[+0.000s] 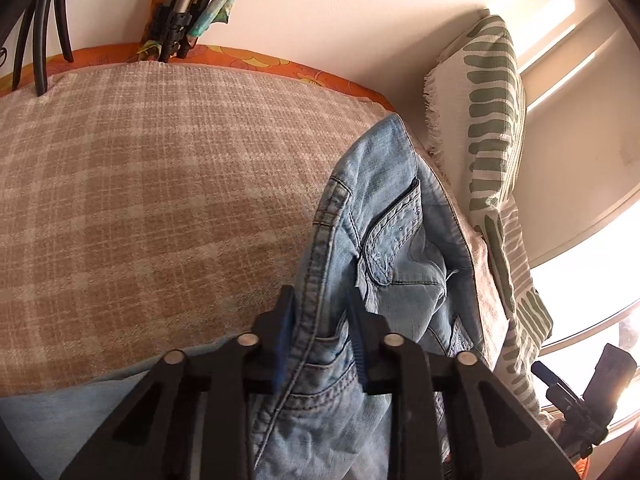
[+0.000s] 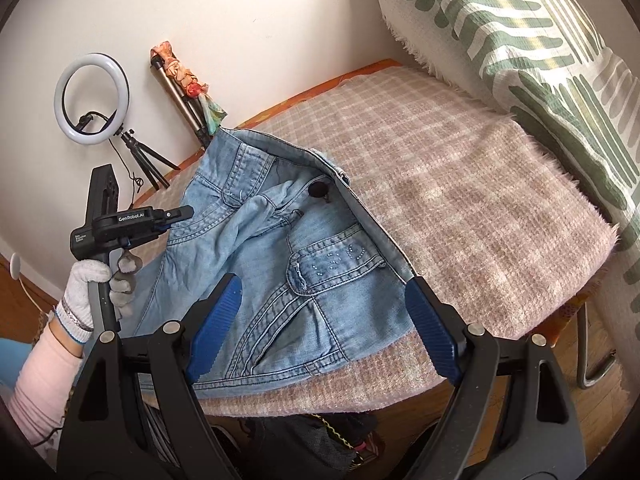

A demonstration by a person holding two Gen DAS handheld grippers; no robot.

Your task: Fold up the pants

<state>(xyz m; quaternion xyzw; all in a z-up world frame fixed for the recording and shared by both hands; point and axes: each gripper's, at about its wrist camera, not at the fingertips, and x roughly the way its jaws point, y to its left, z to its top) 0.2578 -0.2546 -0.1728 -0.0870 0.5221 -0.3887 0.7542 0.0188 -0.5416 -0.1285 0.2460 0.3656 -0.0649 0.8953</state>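
Light blue denim pants (image 2: 280, 248) lie bunched, waist end up, on a beige checked blanket (image 2: 460, 184) that covers a bed. My left gripper (image 1: 322, 320) is shut on the pants' waistband (image 1: 320, 264) and lifts that edge; it also shows in the right wrist view (image 2: 176, 216), held by a gloved hand at the pants' left side. My right gripper (image 2: 320, 320) is open, its blue pads (image 2: 218, 320) spread above the pants' front pocket near the bed's front edge, holding nothing.
A green-patterned white pillow (image 2: 520, 40) leans at the bed's right end and shows in the left wrist view (image 1: 496, 120). A ring light (image 2: 92, 98) and a tripod (image 2: 184, 100) stand by the wall. Wooden floor (image 2: 560, 400) lies below the bed edge.
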